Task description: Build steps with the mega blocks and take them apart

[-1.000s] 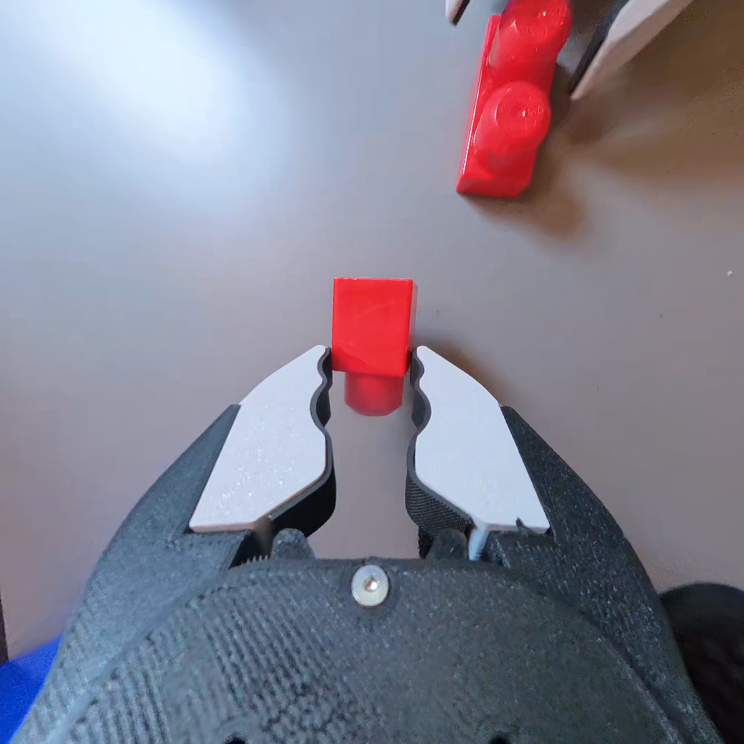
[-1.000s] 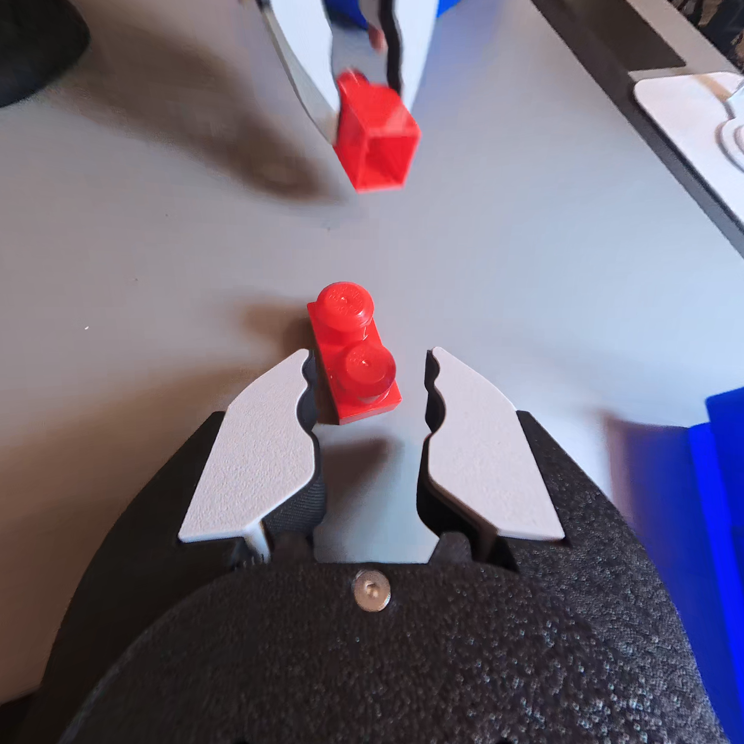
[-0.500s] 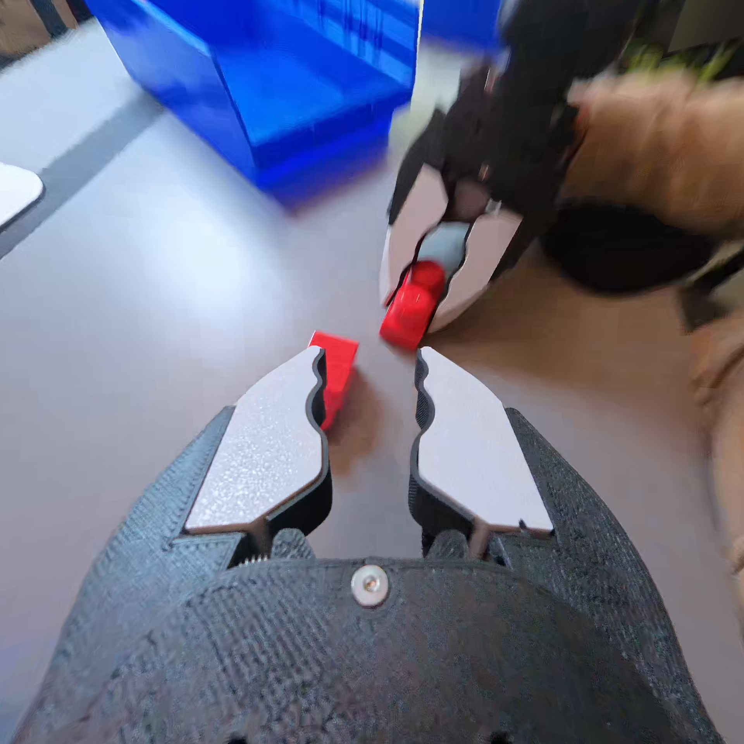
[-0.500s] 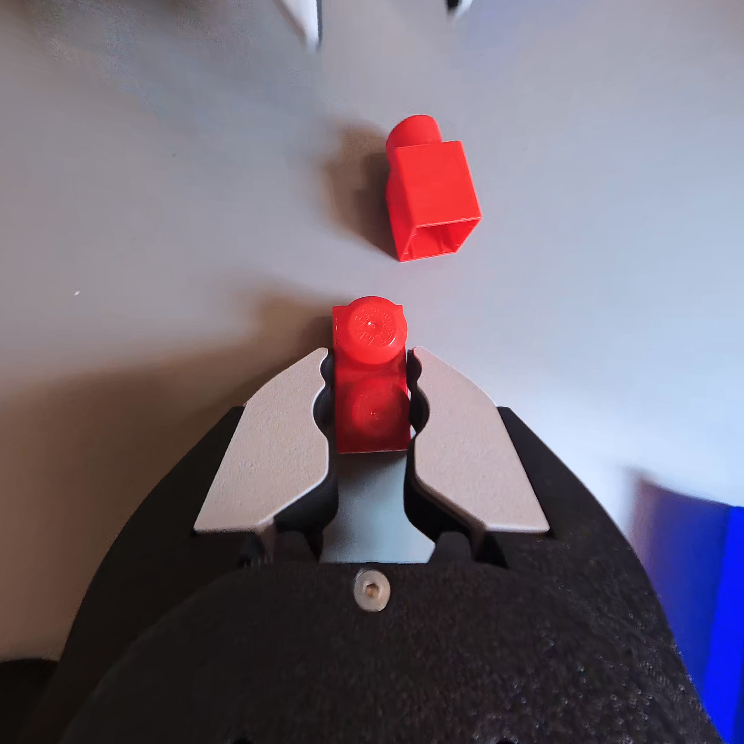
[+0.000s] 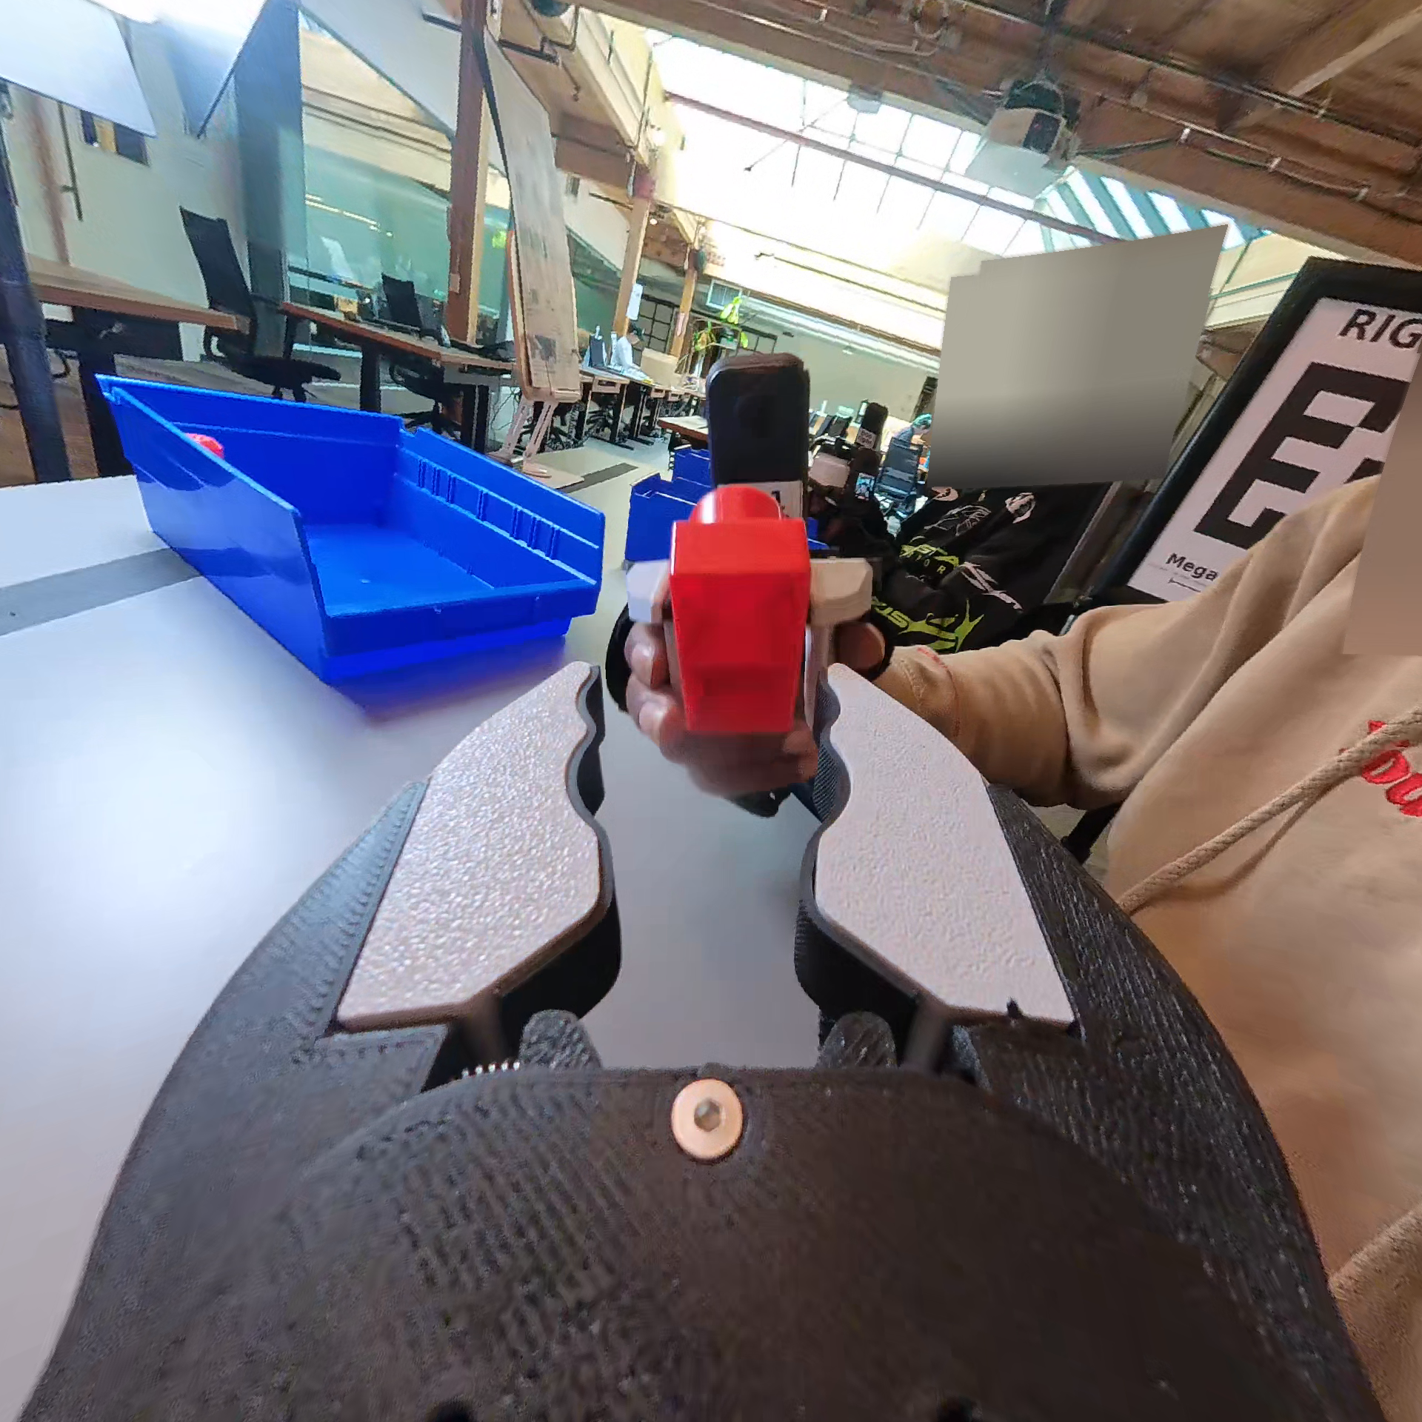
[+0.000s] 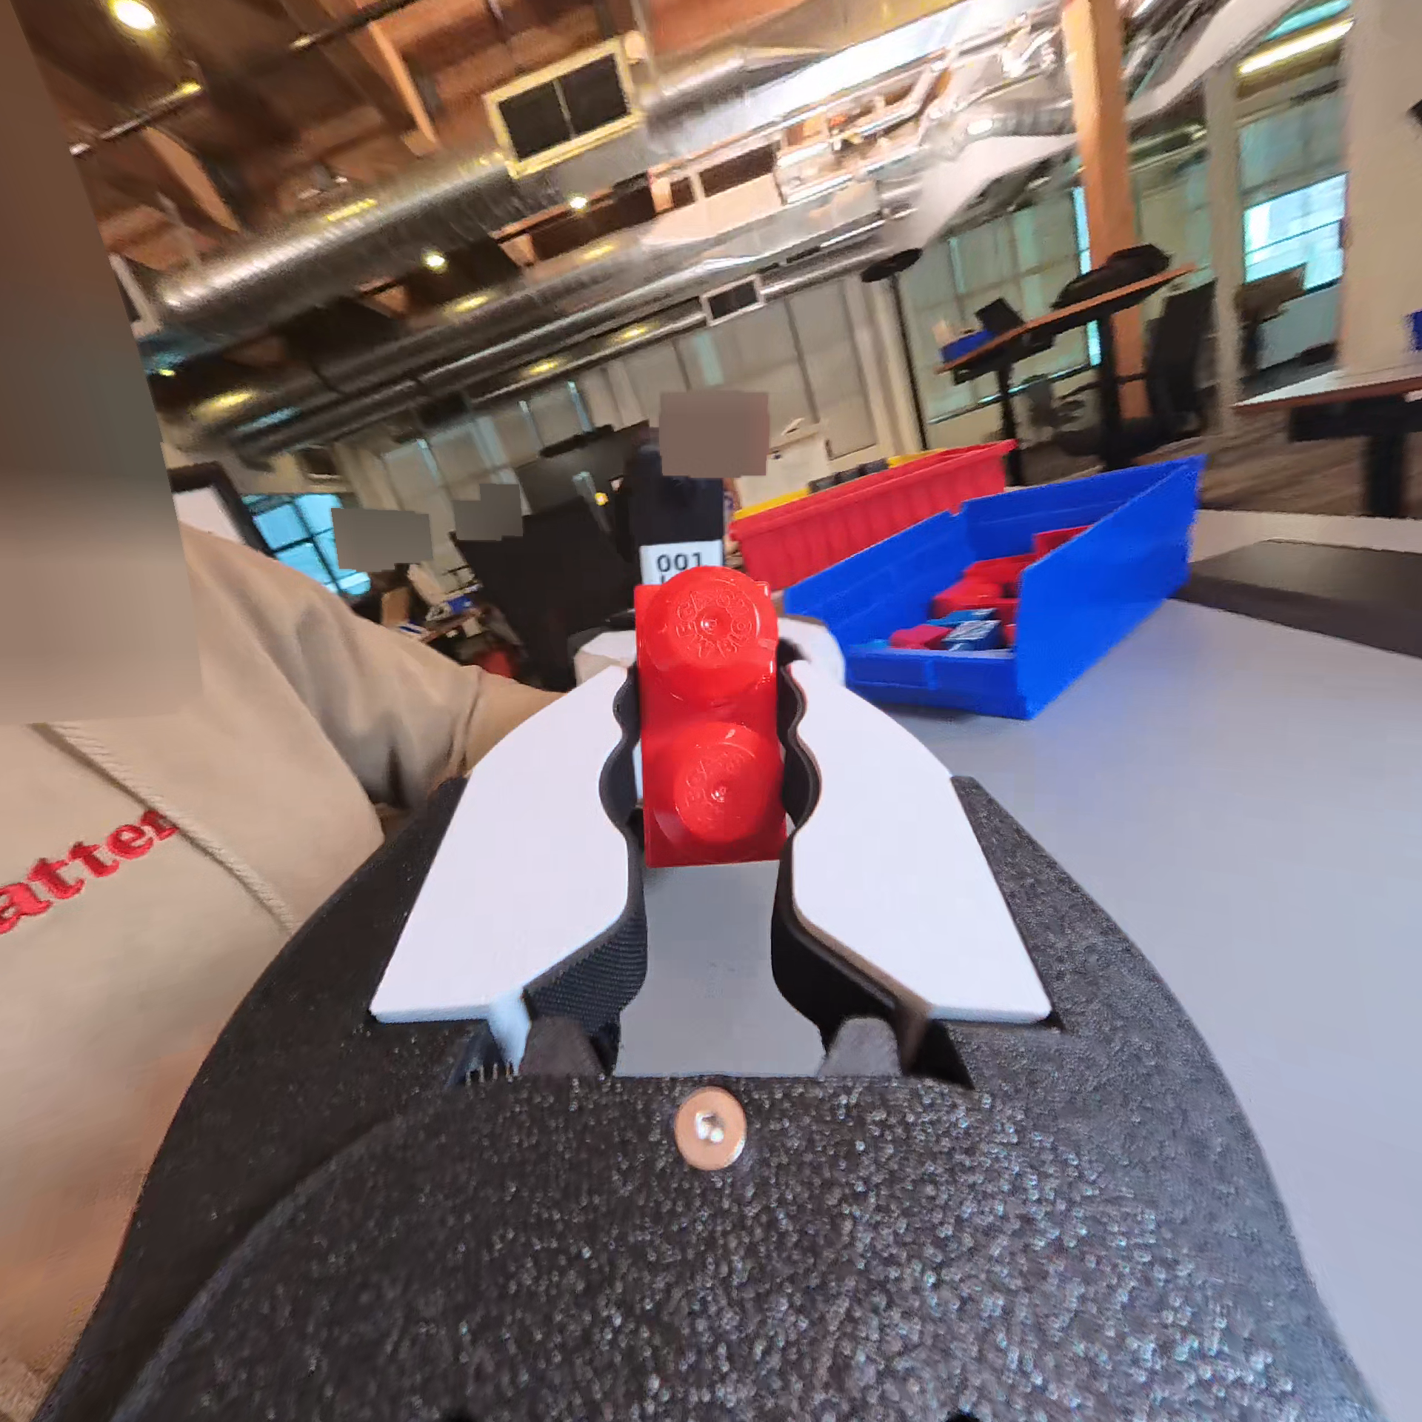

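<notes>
Table (image 5: 154,808) grey (office behind), blue bin (image 5: 431,554) atop

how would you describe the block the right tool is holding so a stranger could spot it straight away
Start at the grey table and the blue bin of loose blocks on it. In front of the bin, the right tool is shut on a red two-stud block. Unlike the blocks in the bin, it is held up off the table.
</notes>
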